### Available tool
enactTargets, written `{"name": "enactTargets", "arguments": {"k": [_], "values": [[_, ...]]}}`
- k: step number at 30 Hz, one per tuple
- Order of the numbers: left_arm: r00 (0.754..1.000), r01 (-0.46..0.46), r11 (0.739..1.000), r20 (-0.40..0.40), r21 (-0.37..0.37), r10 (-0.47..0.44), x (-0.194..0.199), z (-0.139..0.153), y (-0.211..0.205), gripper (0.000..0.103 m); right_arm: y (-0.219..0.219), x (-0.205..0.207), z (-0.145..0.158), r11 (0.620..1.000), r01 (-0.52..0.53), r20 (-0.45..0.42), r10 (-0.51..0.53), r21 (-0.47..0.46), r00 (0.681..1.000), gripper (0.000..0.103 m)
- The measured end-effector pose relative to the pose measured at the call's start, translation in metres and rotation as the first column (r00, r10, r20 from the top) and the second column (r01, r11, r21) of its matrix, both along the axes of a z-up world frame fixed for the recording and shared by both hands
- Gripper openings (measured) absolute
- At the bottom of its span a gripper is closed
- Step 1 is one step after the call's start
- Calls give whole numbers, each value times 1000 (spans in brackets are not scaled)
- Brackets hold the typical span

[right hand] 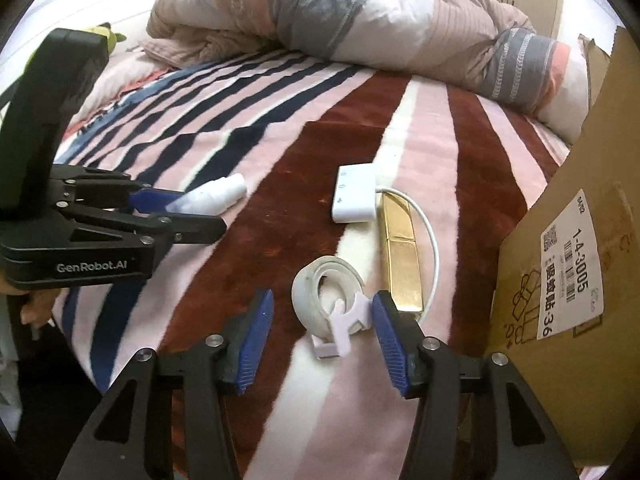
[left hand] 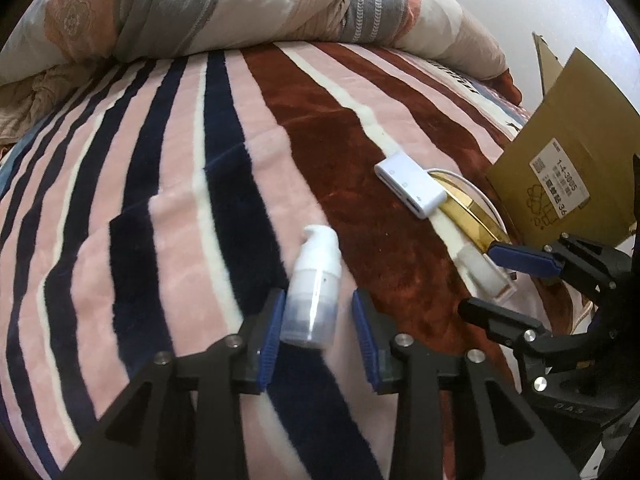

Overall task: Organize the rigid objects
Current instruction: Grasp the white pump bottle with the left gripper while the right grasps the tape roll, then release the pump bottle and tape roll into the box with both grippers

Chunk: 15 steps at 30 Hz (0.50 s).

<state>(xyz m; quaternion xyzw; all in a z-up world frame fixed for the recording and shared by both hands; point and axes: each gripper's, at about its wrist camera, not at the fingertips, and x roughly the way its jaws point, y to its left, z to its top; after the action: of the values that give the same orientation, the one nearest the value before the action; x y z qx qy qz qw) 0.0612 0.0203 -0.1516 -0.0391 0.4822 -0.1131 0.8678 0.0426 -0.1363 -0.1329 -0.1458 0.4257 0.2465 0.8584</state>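
Note:
A white pump bottle (left hand: 314,294) lies on the striped blanket (left hand: 168,184) between the fingers of my left gripper (left hand: 318,338), which is open around its base; the bottle also shows in the right wrist view (right hand: 216,196). My right gripper (right hand: 324,340) is open around a white tape dispenser (right hand: 330,300); in the left wrist view it (left hand: 500,284) stands to the right. A white adapter (right hand: 354,194) with its cable and a gold bar-shaped case (right hand: 402,250) lie just beyond the dispenser. The adapter (left hand: 410,186) and gold case (left hand: 470,212) also show in the left wrist view.
An open cardboard box (right hand: 568,272) with a shipping label stands at the right edge of the bed, also in the left wrist view (left hand: 568,168). A rumpled quilt (right hand: 360,20) is piled at the far end.

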Motion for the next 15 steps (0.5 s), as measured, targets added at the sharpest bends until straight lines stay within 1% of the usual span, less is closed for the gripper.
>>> {"name": "enactTargets", "arguments": {"k": [2, 6, 9, 11, 13, 15], "values": [[1000, -7, 1000, 5, 11, 7, 0, 0, 0, 22, -4, 2, 0, 1000, 15, -3, -15, 10, 1000, 48], [1000, -5, 1000, 21, 10, 5, -3, 6, 3, 21, -10, 0, -1, 999, 17, -30, -16, 29, 999, 48], [999, -11, 1000, 38, 14, 11, -6, 13, 6, 21, -8, -3, -3, 1000, 9, -24, -9, 29, 1000, 48], [999, -13, 1000, 53, 20, 12, -8, 20, 8, 21, -5, 0, -4, 999, 7, -30, -6, 52, 1000, 48], [997, -18, 1000, 70, 26, 16, -11, 29, 10, 21, -1, 4, -6, 999, 11, -28, -10, 48, 1000, 40], [996, -20, 999, 92, 29, 18, -15, 42, 12, 21, 2, 3, -3, 999, 5, -16, -4, 46, 1000, 40]]}}
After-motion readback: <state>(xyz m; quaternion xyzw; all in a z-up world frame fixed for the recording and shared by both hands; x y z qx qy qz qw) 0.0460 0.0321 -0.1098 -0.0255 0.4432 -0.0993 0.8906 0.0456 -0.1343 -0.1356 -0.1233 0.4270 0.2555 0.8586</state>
